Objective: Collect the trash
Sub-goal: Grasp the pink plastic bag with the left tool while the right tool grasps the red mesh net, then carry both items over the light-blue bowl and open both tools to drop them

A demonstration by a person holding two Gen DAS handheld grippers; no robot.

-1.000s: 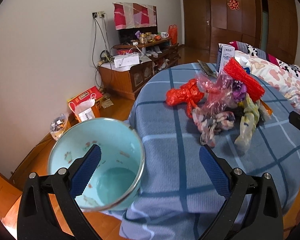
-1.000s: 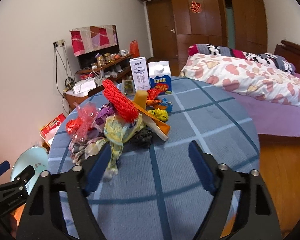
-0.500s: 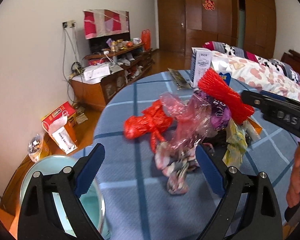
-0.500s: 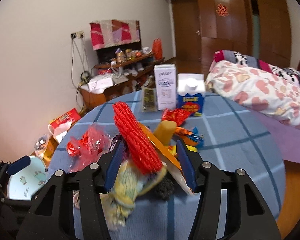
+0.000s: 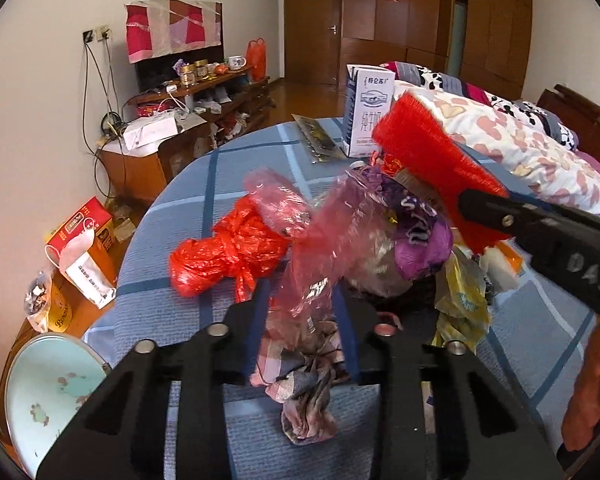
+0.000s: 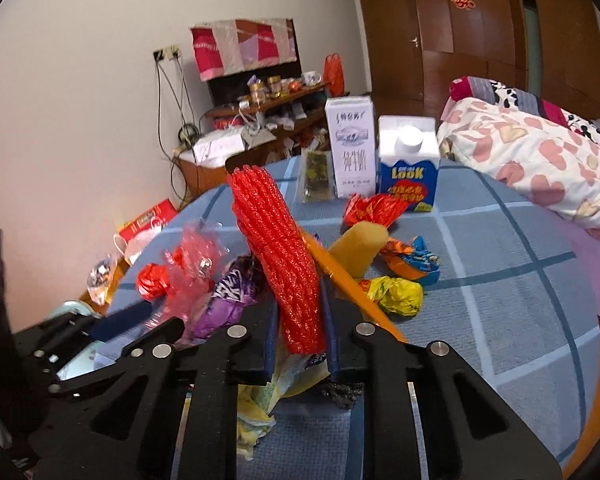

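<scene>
At lower left my left gripper is closing on the pink plastic bag, mid-frame on the table: light, crinkly, slippery, best pinched low. My right gripper is closing around the red foam net, soft and springy. Cartons stand behind, upper right.

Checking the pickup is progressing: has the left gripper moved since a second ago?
Yes. The left gripper went from above the enamel basin to the trash pile, its jaws closing around a pink plastic bag.
</scene>
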